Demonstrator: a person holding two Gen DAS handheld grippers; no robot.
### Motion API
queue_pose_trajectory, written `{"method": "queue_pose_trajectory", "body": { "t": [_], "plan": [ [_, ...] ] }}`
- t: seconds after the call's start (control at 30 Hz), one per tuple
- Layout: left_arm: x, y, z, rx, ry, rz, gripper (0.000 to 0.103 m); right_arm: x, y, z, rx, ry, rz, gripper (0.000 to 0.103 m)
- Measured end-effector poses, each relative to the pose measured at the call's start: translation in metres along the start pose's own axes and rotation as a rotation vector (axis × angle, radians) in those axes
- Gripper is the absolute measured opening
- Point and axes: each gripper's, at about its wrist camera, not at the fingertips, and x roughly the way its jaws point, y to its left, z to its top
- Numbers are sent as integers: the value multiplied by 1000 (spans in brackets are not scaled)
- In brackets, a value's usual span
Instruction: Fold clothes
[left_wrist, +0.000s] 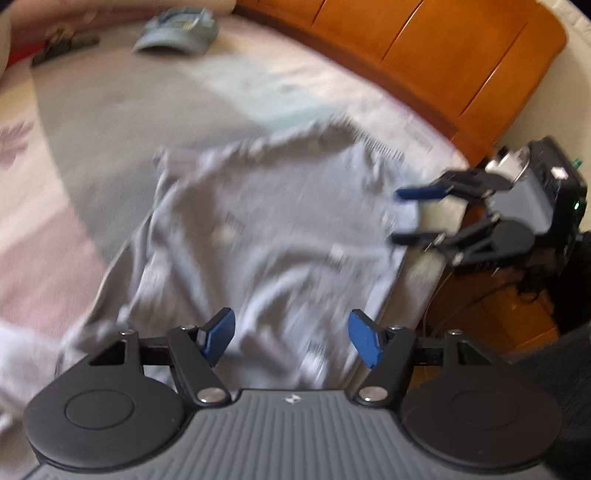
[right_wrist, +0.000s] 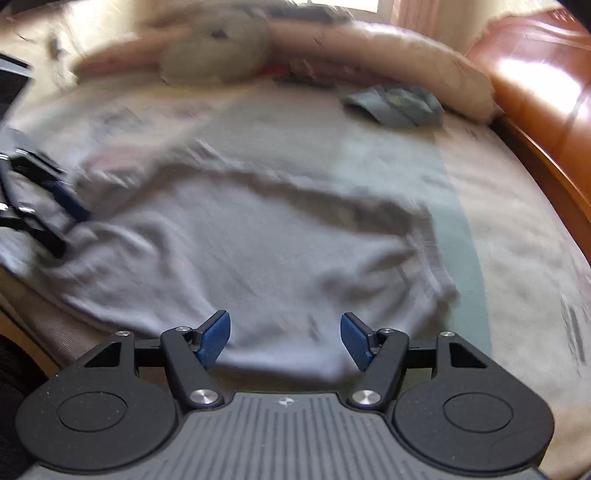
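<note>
The left gripper (left_wrist: 291, 338) hangs with its blue pads spread wide and nothing between them, low over the near edge of a grey T-shirt (left_wrist: 258, 236). The right gripper (right_wrist: 285, 338) is likewise released, its pads apart above the shirt's near hem; seen from the left wrist, it (left_wrist: 406, 216) sits at the shirt's side edge with one pad above and one below, holding nothing that can be made out.

The T-shirt (right_wrist: 258, 251) lies spread on the bed, rumpled, with a ridge of cloth running across its far part; whether that is a fold laid over or loose bunching, the blur does not settle. It is not yet a compact folded shape, so folding is left. A smaller blue-grey garment (right_wrist: 397, 105) lies bundled near the far edge, possibly folded.

The surface is a bedsheet (left_wrist: 110, 110) in pale grey and pink patches, bordered by an orange wooden bed frame (left_wrist: 443, 55).
</note>
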Motion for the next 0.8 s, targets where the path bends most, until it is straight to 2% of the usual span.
{"method": "queue_pose_trajectory", "body": {
  "t": [0.07, 0.2, 0.27, 0.37, 0.43, 0.53, 0.63, 0.7, 0.8],
  "plan": [
    [6, 1, -4, -28, 5, -29, 68, 11, 8, 7, 0, -19, 36, 71],
    [15, 4, -13, -91, 12, -88, 68, 31, 21, -2, -37, 46, 54, 72],
    [6, 13, -25, -182, -4, -112, 69, 20, 20, -16, -51, 32, 51, 76],
    [-6, 20, -30, -283, -29, -116, 67, 6, 19, -23, -77, 65, 46, 77],
    [-12, 18, -24, -267, -49, -90, 67, 6, 15, -14, -61, 91, 57, 77],
    [-15, 12, -11, -215, -87, -75, 68, 12, 12, 5, -43, 37, 61, 77],
    [-7, 13, -12, -250, -63, -96, 68, 27, 18, 23, -58, 3, 54, 77],
    [-2, 16, -24, -288, -35, -94, 68, 38, 22, 26, -54, 17, 68, 77],
    [-8, 22, -39, -370, -72, -108, 69, 45, 20, 18, -23, 47, 86, 79]
  ]
}}
